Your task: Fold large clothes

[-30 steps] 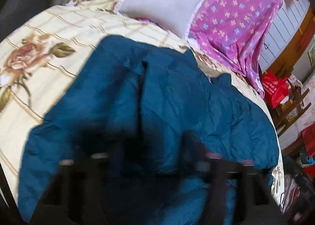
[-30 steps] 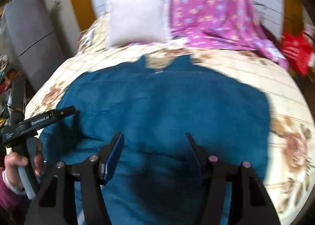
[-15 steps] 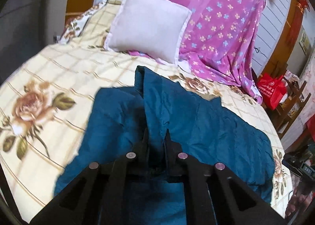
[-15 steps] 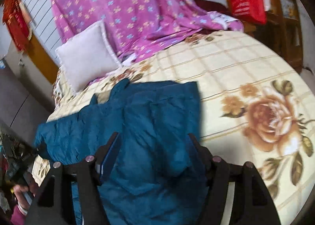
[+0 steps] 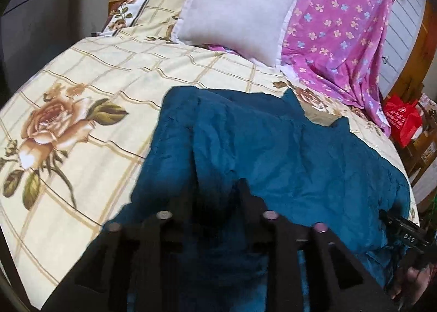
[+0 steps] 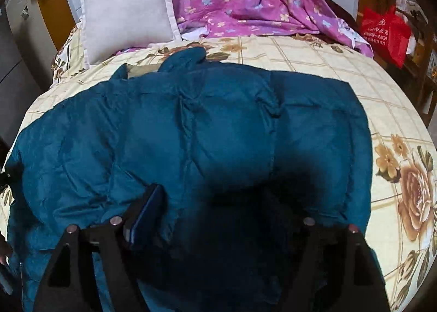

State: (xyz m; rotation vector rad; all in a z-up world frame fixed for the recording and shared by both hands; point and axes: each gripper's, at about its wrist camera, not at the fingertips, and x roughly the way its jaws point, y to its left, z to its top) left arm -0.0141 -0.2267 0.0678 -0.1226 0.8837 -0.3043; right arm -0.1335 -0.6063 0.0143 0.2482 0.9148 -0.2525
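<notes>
A large teal padded jacket [image 5: 273, 153] lies spread on the bed, its left part folded over the body. It fills the middle of the right wrist view [image 6: 207, 131] too. My left gripper [image 5: 218, 189] is just above the jacket's near part, jaws partly open with cloth bunched between the fingers; whether they still pinch it is unclear. My right gripper [image 6: 213, 194] is wide open and empty over the jacket's near edge, its left finger [image 6: 148, 202] showing a blue pad. The other gripper's handle [image 5: 409, 235] shows at the right edge of the left wrist view.
The bed has a cream checked sheet with rose prints [image 5: 68, 131]. A white pillow [image 5: 235, 8] and a pink flowered cloth [image 5: 336, 17] lie at the head. A red bag [image 6: 385, 33] stands beside the bed on the right. A grey cabinet [image 6: 13, 47] stands left.
My left gripper's jaws have opened from shut on the teal cloth, and the lifted fold now lies flatter. My right gripper has swung back to centre over the jacket, still open.
</notes>
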